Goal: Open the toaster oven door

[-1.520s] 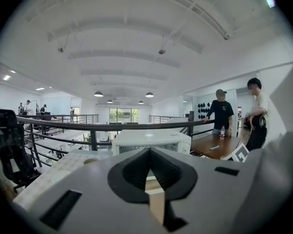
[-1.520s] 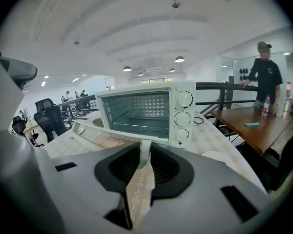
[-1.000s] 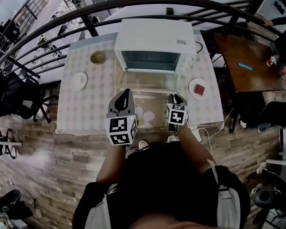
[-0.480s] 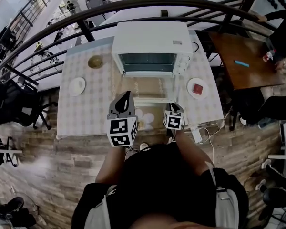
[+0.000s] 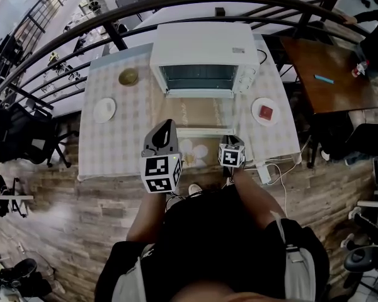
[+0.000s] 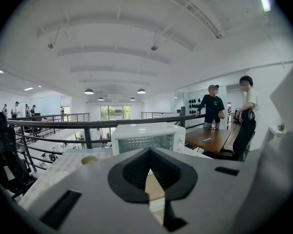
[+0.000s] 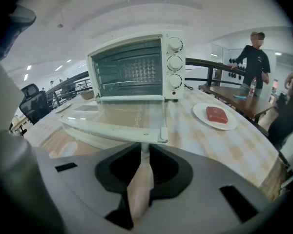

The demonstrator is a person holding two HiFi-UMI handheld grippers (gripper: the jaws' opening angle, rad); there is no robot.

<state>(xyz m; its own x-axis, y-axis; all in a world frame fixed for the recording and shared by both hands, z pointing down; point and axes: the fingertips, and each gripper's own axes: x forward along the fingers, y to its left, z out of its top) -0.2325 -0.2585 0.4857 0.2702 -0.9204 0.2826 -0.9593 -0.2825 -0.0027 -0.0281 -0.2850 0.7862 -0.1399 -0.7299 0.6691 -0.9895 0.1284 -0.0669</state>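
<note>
The white toaster oven (image 5: 201,49) stands at the back of the checked table (image 5: 113,143). Its glass door (image 5: 198,112) lies swung down flat, with the white handle bar (image 5: 205,133) along its front edge. My right gripper (image 5: 230,141) hovers just short of the handle's right end. In the right gripper view the handle (image 7: 112,130) runs just beyond my right gripper (image 7: 144,152), whose jaws stand a narrow slit apart and hold nothing. My left gripper (image 5: 166,126) hangs over the near table left of the door, jaw tips together and empty. The oven (image 6: 146,138) shows ahead in the left gripper view.
A plate with a red slab (image 5: 265,112) sits right of the oven. A white plate (image 5: 104,109) and a small bowl (image 5: 128,76) sit to the left. A power strip (image 5: 263,172) lies at the near right corner, and a dark railing (image 5: 82,33) runs behind. Two people (image 6: 212,106) stand by a wooden table.
My right gripper has drawn back from the door's front edge toward the near side of the table. The door stays down and the left gripper has barely moved.
</note>
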